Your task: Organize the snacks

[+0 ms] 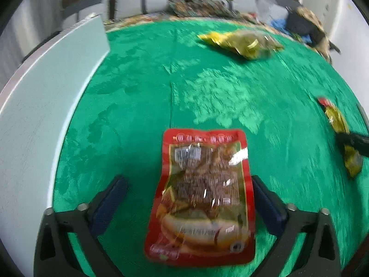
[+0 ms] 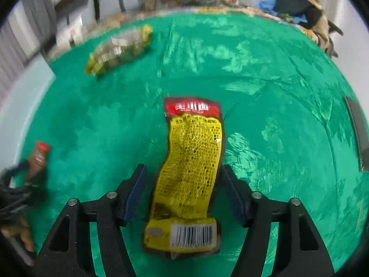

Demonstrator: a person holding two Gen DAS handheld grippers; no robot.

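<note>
A red snack packet point(image 1: 203, 196) lies flat on the green tablecloth point(image 1: 138, 87). My left gripper point(image 1: 188, 180) straddles it, open: the left pad stands well clear and the right pad sits at the packet's edge. In the right wrist view a long yellow packet with a red top point(image 2: 191, 168) lies on the cloth between the fingers of my right gripper point(image 2: 183, 168), which is open with small gaps on both sides. Each wrist view shows the other packet at its edge: the yellow packet point(image 1: 339, 124) and the red packet point(image 2: 39, 157).
A third packet, clear with yellow ends point(image 1: 242, 43) point(image 2: 117, 50), lies toward the far side of the cloth. A pale flat panel point(image 1: 46, 106) borders the cloth on the left. Camouflage fabric point(image 1: 198, 2) and blue and dark items point(image 2: 288, 7) crowd the far edge.
</note>
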